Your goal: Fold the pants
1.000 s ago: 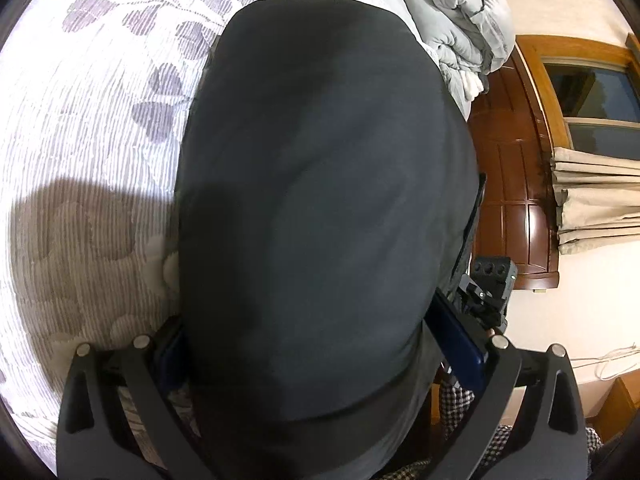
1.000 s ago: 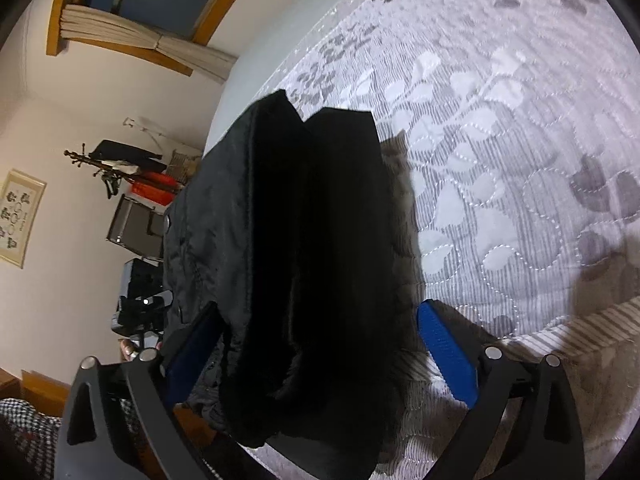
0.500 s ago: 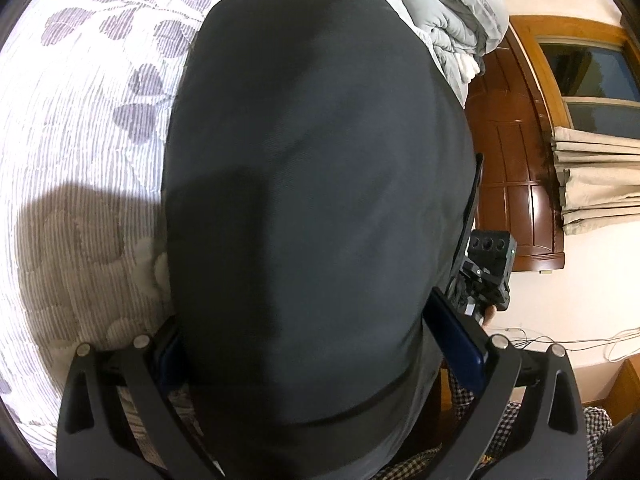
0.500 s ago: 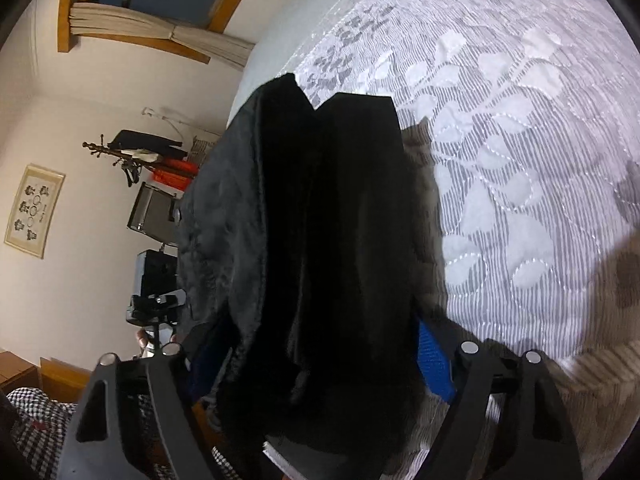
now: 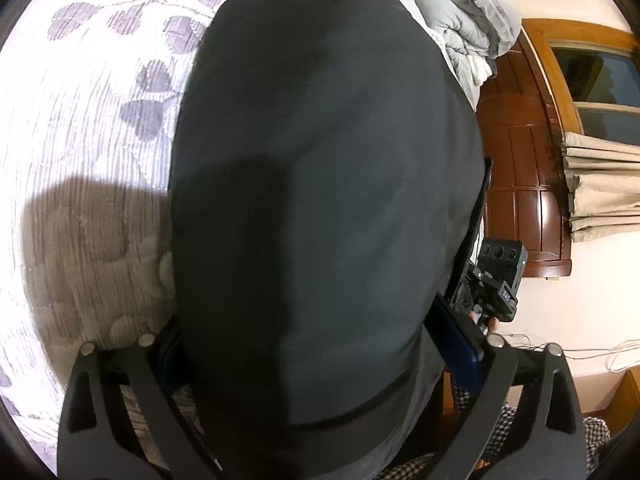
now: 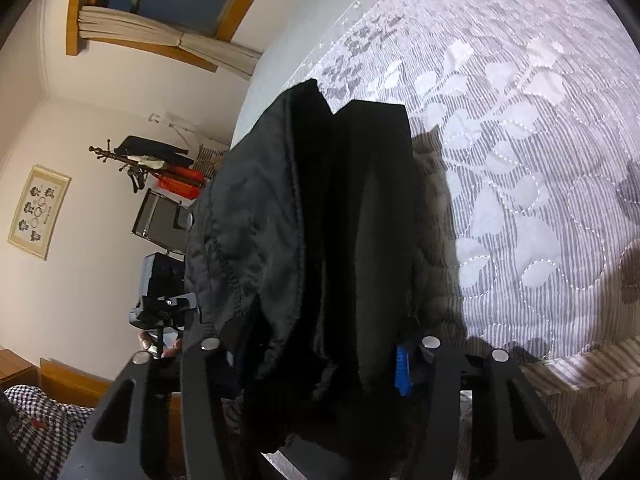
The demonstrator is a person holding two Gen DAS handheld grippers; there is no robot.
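Observation:
The black pants (image 5: 320,200) fill the middle of the left wrist view, draped over my left gripper (image 5: 316,344), whose jaws stand wide apart with the cloth lying between and over them. In the right wrist view the pants (image 6: 312,240) hang as a bunched fold above the bed, and my right gripper (image 6: 320,348) is closed in on that fold. The blue pad (image 6: 401,368) of one finger shows beside the cloth. The right gripper's body also shows in the left wrist view (image 5: 496,276), beyond the pants' right edge.
A quilted white and grey leaf-patterned bedspread (image 6: 520,160) lies under the pants. A grey duvet (image 5: 464,12) is piled at the bed's head by a dark wooden headboard (image 5: 520,168). A window with curtains (image 6: 172,36), a coat rack (image 6: 140,160) and a wall stand beyond the bed's edge.
My right gripper's fingers have closed inward onto the bunched pants. The left view has barely shifted, with the pants still draped over the left gripper.

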